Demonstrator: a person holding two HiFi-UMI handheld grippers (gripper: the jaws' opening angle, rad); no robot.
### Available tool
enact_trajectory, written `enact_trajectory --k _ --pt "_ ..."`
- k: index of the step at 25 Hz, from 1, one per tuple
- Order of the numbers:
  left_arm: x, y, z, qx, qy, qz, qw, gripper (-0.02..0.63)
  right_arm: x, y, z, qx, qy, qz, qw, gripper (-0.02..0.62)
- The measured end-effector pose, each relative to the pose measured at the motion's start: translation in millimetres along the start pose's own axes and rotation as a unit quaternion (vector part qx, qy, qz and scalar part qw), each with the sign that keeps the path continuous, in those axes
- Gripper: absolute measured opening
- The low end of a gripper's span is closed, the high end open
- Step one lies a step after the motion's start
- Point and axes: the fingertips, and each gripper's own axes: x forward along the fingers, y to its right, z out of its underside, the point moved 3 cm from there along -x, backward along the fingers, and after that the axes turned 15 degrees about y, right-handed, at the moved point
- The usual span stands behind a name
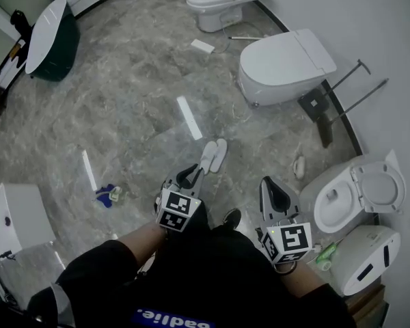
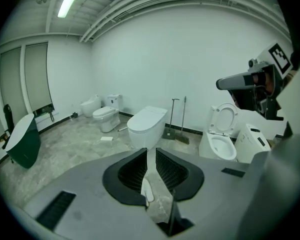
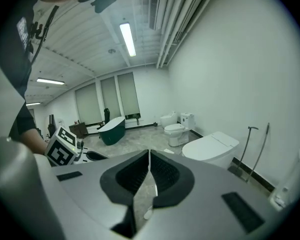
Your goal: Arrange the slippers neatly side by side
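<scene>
Left gripper (image 1: pixel 190 178): jaws a narrow slit apart, nothing between them.

Pair of thin white flat slippers (image 1: pixel 214 154): on the grey marbled floor (image 1: pixel 137 101), just ahead of the left gripper. They lie close alongside each other, toes pointing away.
- Handling, as judged: light, soft and floppy, apt to skid on smooth stone.
- Best pinched at the heel rim or the upper band.

Right gripper (image 1: pixel 273 191): jaw tips together, empty, held further from the pair than the left gripper.
</scene>
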Motion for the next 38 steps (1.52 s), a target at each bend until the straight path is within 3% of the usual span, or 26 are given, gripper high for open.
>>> enact_trajectory --k 8,19,38 --pt "60 -41 47 -0.008 -0.033 0.048 0.9982 0.044 56 0 20 0.016 -0.019 0.045 0.999 0.0" --pt "115 -80 115 -0.011 -0.08 0.062 0.9948 0.058 114 -7 59 0.024 -0.035 0.04 0.998 0.0" --pt "217 -86 255 -0.04 -0.089 0.006 0.9952 0.075 144 55 216 0.084 -0.041 0.02 0.995 0.0"
